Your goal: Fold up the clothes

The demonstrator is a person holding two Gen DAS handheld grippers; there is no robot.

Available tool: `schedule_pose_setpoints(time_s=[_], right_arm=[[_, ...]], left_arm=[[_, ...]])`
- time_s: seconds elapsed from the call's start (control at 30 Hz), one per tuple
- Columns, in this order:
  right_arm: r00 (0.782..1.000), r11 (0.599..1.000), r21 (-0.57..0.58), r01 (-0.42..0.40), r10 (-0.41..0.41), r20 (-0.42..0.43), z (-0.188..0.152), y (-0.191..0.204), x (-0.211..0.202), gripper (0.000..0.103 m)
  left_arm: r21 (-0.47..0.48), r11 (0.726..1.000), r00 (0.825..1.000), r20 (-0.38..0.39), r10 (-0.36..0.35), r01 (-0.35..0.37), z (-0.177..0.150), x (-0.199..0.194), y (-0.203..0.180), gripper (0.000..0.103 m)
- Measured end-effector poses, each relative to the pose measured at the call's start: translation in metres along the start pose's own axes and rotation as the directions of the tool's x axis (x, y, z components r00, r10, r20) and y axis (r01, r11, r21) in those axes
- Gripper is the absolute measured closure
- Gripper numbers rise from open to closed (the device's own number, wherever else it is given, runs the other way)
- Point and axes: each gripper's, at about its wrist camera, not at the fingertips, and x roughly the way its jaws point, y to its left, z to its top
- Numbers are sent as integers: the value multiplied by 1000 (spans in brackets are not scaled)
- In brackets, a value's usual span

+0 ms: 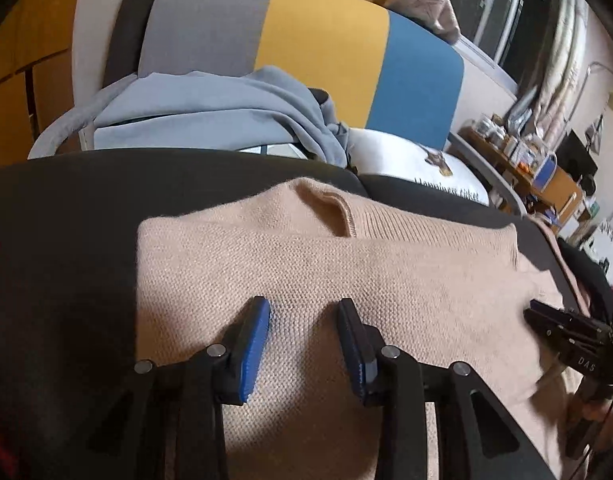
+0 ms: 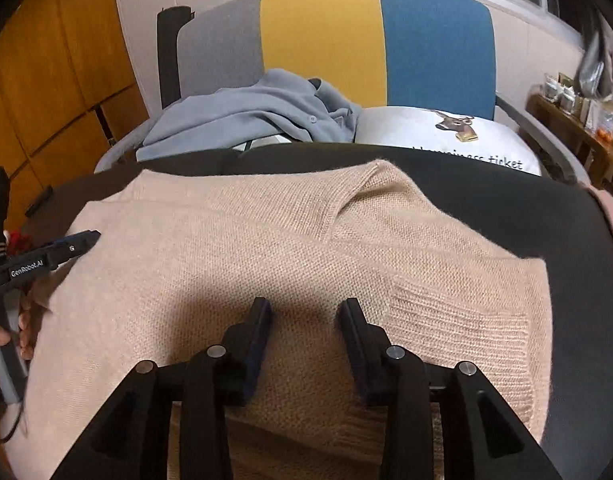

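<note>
Left wrist view showed our left gripper (image 1: 304,312) and right gripper (image 2: 306,310) both part-open, empty, above the beige sweater (image 1: 346,272) on the dark surface (image 1: 58,220). We judged a shallow pinch could catch one layer and undo the fold.

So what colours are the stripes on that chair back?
Grey, yellow and blue on the chair back, clearest in the right wrist view.

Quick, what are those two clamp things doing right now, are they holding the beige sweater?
Left gripper: open, over the beige sweater, gripping nothing.
Right gripper: open, nothing between its fingers, sweater lying below.
</note>
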Motion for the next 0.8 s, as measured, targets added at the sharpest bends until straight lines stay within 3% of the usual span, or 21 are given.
schedule_pose_setpoints(time_s=[0.1, 0.27, 0.4, 0.53, 0.6, 0.8], right_arm=[[999, 999, 12, -37, 37, 6, 11, -9, 9, 64], [997, 997, 16, -77, 77, 1, 25, -14, 16, 62], [995, 994, 45, -97, 98, -32, 21, -16, -8, 58], [984, 973, 145, -179, 180, 12, -17, -38, -71, 44], [975, 950, 223, -218, 219, 24, -46, -58, -102, 41], [973, 864, 452, -220, 228, 39, -156, -119, -185, 36]], left_arm=[[-8, 1000, 1000, 10, 10, -10, 6, 6, 3, 67], [46, 995, 996, 5, 91, -91, 13, 10, -10, 66], [26, 995, 996, 4, 91, -91, 5, -12, -7, 67], [-13, 999, 999, 15, 30, -30, -18, -54, 4, 68], [-37, 999, 1000, 18, 2, -1, -41, -83, 15, 68], [-145, 989, 1000, 5, -21, 21, -109, -152, 53, 67]])
